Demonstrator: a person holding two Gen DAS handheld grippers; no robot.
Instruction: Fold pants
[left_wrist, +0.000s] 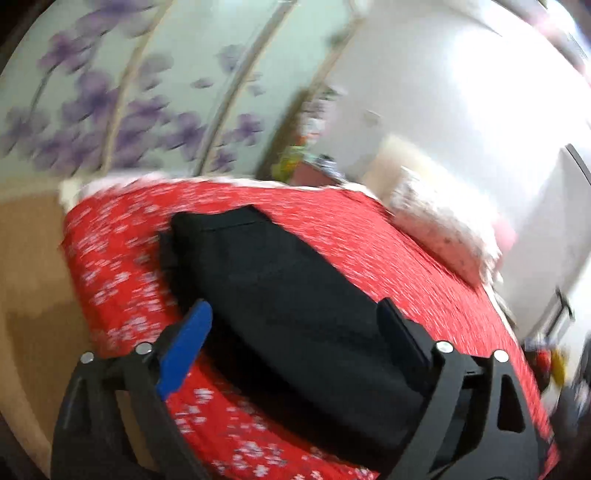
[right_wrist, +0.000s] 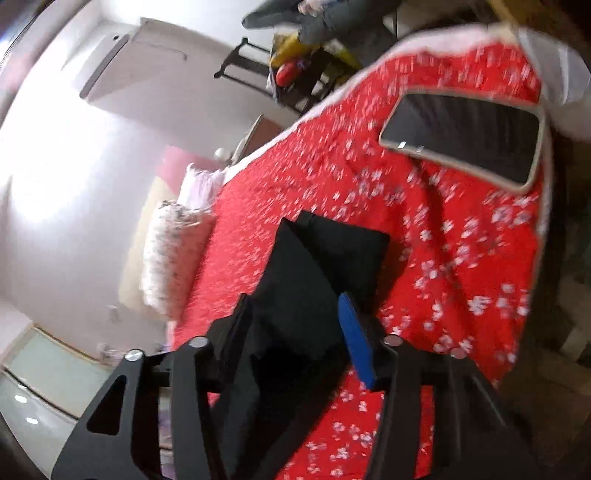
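Black pants lie folded into a long strip on the red flowered bedspread. My left gripper hovers over the strip's near part, its blue and black fingers spread wide to either side and open, clear of the cloth. In the right wrist view the pants show a raised fold running toward the camera. My right gripper stands about half open with that fold between its fingers, which do not visibly press on it. Both views are blurred.
A dark tablet lies on the bedspread near its far corner. A white patterned pillow rests at the bed's edge by the wall. A wardrobe with purple flowers and a cluttered chair stand beyond the bed.
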